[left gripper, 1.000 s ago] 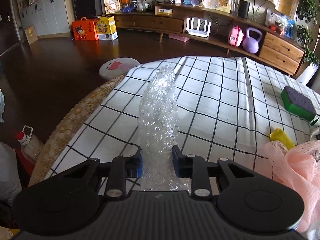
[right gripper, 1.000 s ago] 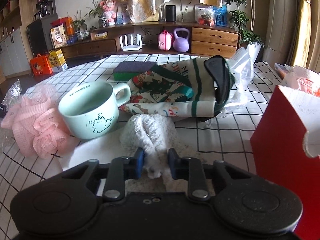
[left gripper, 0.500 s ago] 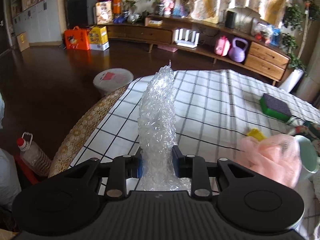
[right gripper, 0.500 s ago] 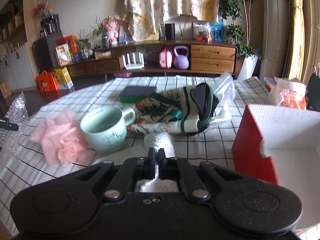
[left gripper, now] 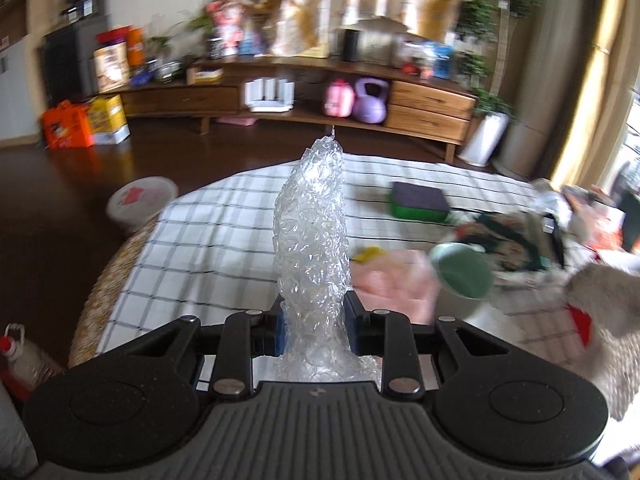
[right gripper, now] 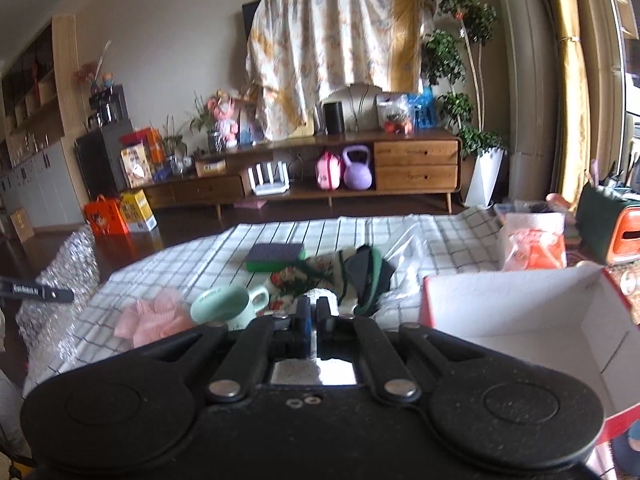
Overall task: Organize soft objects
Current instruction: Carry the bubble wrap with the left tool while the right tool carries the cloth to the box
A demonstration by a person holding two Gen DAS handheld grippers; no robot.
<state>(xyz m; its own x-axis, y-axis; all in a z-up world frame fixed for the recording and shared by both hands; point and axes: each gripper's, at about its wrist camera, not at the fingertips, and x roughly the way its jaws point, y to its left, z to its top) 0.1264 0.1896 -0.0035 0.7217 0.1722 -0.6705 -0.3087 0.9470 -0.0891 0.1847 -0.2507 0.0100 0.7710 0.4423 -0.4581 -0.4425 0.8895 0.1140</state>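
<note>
Since a second ago you have lifted both grippers off the table, and your right gripper (right gripper: 313, 312) has gone from loosely straddling the white towel (right gripper: 320, 294) to pinching it tight, jaws closed on a thin fold at lower centre of the right view. The same towel hangs as a grey-white blur at the right edge of the left view. Your left gripper (left gripper: 314, 320) holds one roll of bubble wrap (left gripper: 314, 236), jaws narrow around its base, the roll standing up through the middle of the frame. On the checked table (right gripper: 208, 256) you have one pink mesh puff (right gripper: 154, 318), one green mug (right gripper: 224, 308), one green sponge (right gripper: 274, 258) and one patterned cloth bundle (right gripper: 352, 272). One red box (right gripper: 532, 320), open and white inside, sits lower right.
</note>
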